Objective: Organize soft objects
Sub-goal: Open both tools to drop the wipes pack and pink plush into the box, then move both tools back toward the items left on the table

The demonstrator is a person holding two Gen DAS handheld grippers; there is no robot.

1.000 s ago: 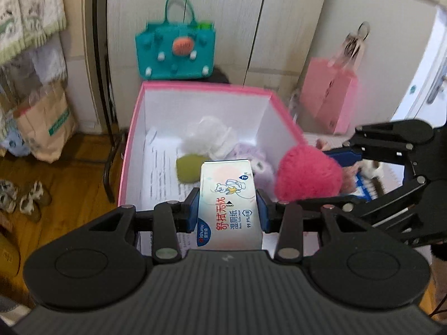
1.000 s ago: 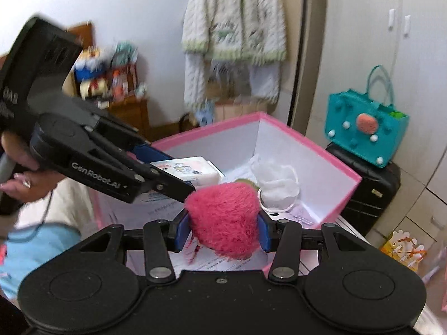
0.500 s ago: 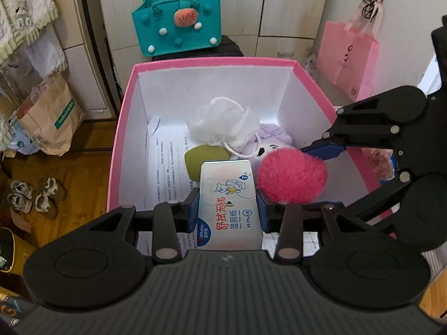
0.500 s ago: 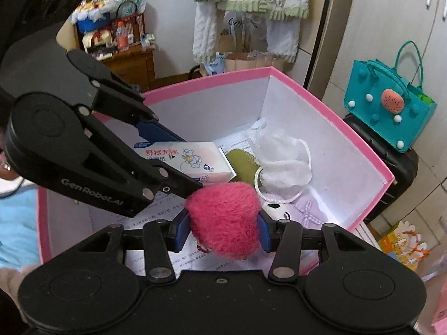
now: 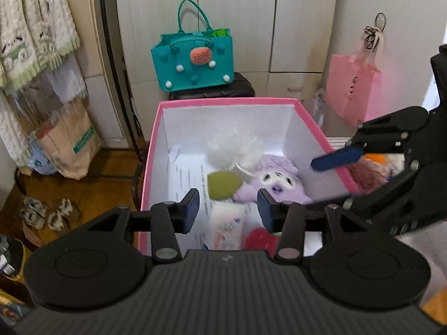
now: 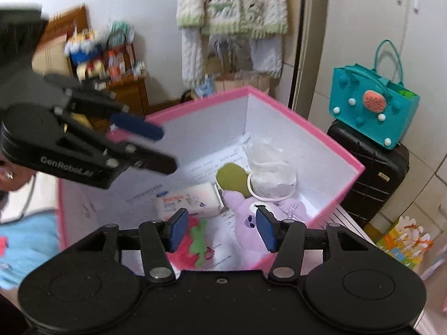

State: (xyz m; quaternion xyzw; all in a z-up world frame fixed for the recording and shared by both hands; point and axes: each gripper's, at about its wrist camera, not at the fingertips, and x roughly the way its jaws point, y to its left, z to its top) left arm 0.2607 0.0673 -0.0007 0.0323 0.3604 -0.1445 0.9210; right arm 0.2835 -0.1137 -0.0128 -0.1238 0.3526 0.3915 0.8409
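Observation:
A pink box [image 5: 226, 101] with white walls holds a white mesh puff [image 5: 237, 148], an olive pad [image 5: 223, 185] and a purple plush [image 5: 275, 184]. A wet-wipe pack [image 5: 226, 229] and a red fluffy toy [image 5: 258, 238] lie on the printed paper at the box's near end. My left gripper [image 5: 227, 209] hovers above the pack, jaws opening, nothing between the pads. My right gripper [image 6: 220, 229] hangs over the red toy [image 6: 187, 248] and the plush [image 6: 251, 229], jaws also opening and empty. The wipes [image 6: 190, 201] rest flat beside the toy.
A teal handbag [image 5: 192, 61] sits on a black suitcase [image 6: 368, 173] behind the box. A pink paper bag [image 5: 352, 92] hangs at right. A brown paper bag [image 5: 69, 145] and shoes [image 5: 47, 213] are on the wooden floor at left. A knit cardigan [image 6: 232, 2] hangs on the wall.
Both grippers let go. The wipe pack and the red fluffy toy dropped into the box, and both pairs of jaws stand wider and empty above them.

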